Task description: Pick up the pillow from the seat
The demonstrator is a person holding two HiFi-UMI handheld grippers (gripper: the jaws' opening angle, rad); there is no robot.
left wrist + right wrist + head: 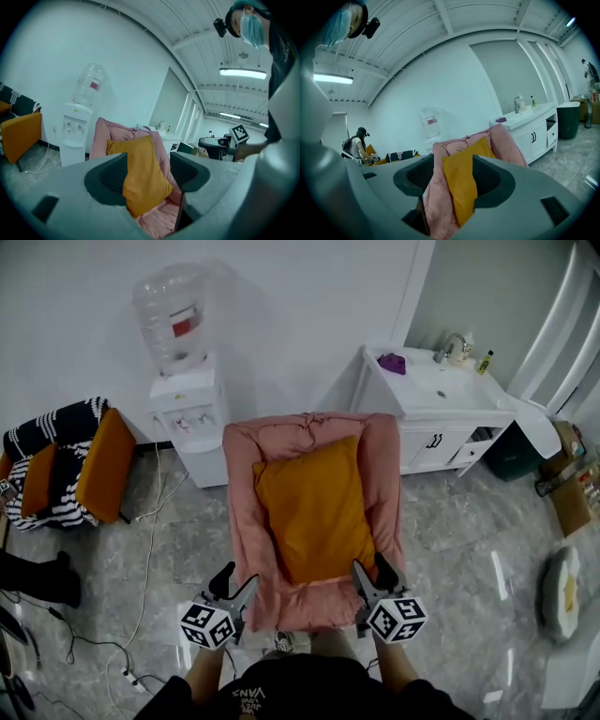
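Note:
An orange pillow (pixel 315 509) lies on the pink-covered seat (pixel 246 531), leaning up against its back. My left gripper (pixel 234 590) hovers open at the seat's near left corner. My right gripper (pixel 373 579) hovers open at the near right corner. Neither touches the pillow. In the left gripper view the pillow (pixel 143 176) shows through the gap between the open jaws, still some way ahead. In the right gripper view the pillow (pixel 463 185) and the seat's pink edge (pixel 438 197) show between the open jaws.
A water dispenser (pixel 184 376) stands behind the seat to the left. A white sink cabinet (pixel 441 409) stands to the right. An orange and striped chair (pixel 66 465) sits at far left. Cables (pixel 141 606) trail over the tiled floor. A person (pixel 357 145) is far off in the right gripper view.

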